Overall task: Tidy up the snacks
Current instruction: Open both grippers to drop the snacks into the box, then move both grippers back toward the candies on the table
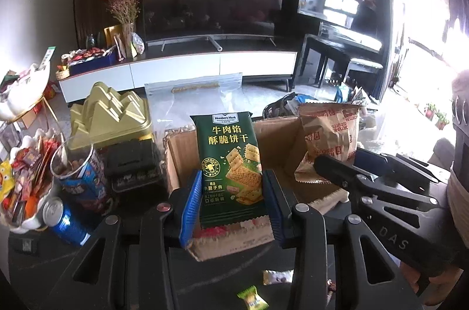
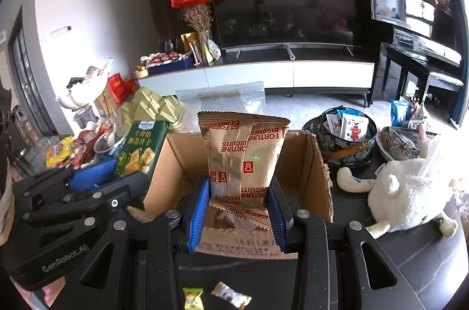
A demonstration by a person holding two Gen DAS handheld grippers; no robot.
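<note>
- While its blue ribbed pads press both long edges of an upright dark green cracker packet with yellow lettering (image 1: 230, 163), the left gripper (image 1: 231, 192) stands partly closed, gripping that packet above the near left part of an open brown cardboard box (image 1: 181, 151).
- Just to its right, the right gripper (image 2: 239, 204) is likewise partly closed, its blue pads clamped on the lower sides of a tan paper-look biscuit bag printed in red (image 2: 243, 154), which stands upright over the middle of the same box.
- Inside the box, below the held bag, lies at least one more tan biscuit bag (image 2: 234, 217).
- Behind the box leans a clear plastic zip bag (image 1: 193, 96), with a gold ridged tin (image 1: 114, 113) to its left.
- Left of the box stand a blue drink can (image 1: 66, 222), lying tilted, and a clear cup of wrapped sweets (image 1: 79, 172).
- Right of the box sit a dark patterned round bowl of snack packets (image 2: 348, 140) and a white plush toy (image 2: 407, 192) on the dark tabletop (image 2: 410, 266).
- Two small wrapped sweets (image 2: 231, 294) lie on the table near the grippers.
</note>
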